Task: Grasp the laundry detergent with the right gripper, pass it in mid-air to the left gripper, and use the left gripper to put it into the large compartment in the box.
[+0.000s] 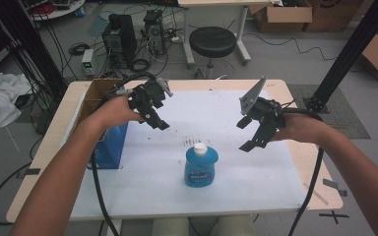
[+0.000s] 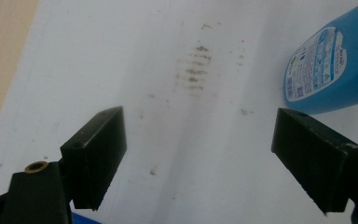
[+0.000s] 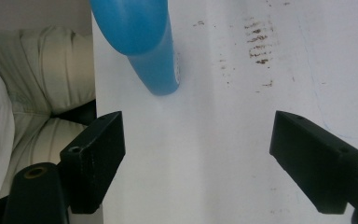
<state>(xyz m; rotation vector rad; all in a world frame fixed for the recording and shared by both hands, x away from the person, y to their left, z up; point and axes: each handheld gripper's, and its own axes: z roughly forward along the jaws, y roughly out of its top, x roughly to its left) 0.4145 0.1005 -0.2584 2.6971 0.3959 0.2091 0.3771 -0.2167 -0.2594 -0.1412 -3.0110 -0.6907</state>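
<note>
Blue bottle [image 1: 201, 167] with a white cap [image 1: 200, 148] stood upright on the white sheet [image 1: 226, 191] that covered the worktop [image 1: 305, 157], near the middle of the sheet and toward the person's edge, with nothing touching it. Its printed label [image 1: 199, 175] faced the person, and in the left gripper view the same label [image 2: 314, 65] showed on the bottle's side at the upper right, above the tip of one finger. Just beyond the bottle lay a patch of small brown smudges [image 1: 191, 143] on the sheet. The right gripper [image 1: 250, 132] hung above the sheet to the right of the bottle and a little beyond it, well apart from it; its fingers [image 3: 314, 158] were spread wide with only bare sheet between them, and the bottle's base [image 3: 156, 70] sat beyond and off to one side of them in the right gripper view. The left gripper [image 1: 157, 120] was held above the sheet to the left and farther back, its fingers [image 2: 95, 154] likewise spread wide and pinching nothing. Below the left hand [image 1: 115, 110] stood a blue bag [image 1: 112, 147] at the sheet's left edge, and a brown cardboard box [image 1: 96, 93] seemed to sit right behind it, though the arm hid where they met. Past the worktop stood a black round stool [image 1: 212, 42] on the floor.
</note>
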